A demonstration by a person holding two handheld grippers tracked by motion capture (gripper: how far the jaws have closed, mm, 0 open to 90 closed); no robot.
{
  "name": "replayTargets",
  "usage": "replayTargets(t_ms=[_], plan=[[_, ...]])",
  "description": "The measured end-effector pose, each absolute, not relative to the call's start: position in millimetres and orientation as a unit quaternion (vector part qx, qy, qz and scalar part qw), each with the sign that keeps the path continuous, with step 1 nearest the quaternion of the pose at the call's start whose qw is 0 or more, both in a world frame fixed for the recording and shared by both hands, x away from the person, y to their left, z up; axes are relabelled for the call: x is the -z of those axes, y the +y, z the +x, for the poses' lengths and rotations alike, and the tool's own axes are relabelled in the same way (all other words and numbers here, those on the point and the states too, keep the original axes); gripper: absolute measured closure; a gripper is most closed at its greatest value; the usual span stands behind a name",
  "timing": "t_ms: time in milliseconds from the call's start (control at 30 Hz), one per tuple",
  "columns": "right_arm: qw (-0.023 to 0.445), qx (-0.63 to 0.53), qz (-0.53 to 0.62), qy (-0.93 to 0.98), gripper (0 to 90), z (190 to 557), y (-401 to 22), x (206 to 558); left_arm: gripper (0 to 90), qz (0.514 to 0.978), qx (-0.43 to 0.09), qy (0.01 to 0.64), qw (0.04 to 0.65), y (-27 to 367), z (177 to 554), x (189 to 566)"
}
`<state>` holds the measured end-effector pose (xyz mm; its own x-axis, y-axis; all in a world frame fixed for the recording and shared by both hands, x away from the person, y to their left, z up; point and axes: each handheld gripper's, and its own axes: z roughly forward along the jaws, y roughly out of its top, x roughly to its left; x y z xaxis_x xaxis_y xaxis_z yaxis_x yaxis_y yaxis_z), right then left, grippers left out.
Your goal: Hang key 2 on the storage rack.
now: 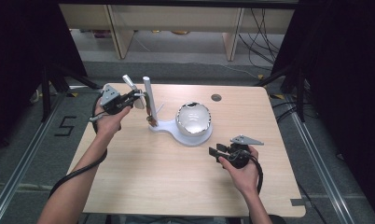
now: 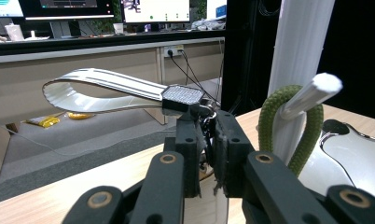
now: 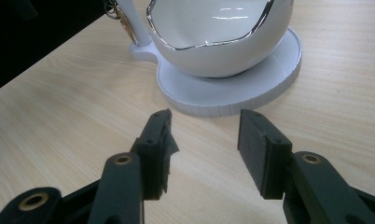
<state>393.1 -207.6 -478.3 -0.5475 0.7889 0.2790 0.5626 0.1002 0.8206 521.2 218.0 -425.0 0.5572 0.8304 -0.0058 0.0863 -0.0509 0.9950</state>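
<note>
Spoon [image 2: 106, 91] sat pinched in the left gripper [image 2: 205, 140], right beside the stand's post [image 2: 297, 51]; a careless swing could have clipped it. Right gripper [image 3: 204, 140] waited, jaws spread, just short of the bowl [image 3: 223, 37].

The bowl [image 1: 193, 119] sits on the round part of the stand [image 1: 190, 138], near the middle of the table [image 1: 176, 182]. The post [image 1: 149, 100] rises at the stand's left end. The spoon [image 1: 131, 88] is left of the post, above the table.
</note>
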Motion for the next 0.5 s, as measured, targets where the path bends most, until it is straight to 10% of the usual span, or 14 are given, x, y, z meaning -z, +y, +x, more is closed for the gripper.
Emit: replayTargets(t_ms=[500], plan=[[0.102, -0.494, 0.466, 0.727, 55.1, 393.5, -205.8, 479.6, 81.0, 0.666, -0.316, 0.332, 0.589, 214.8, 524.1, 424.9]])
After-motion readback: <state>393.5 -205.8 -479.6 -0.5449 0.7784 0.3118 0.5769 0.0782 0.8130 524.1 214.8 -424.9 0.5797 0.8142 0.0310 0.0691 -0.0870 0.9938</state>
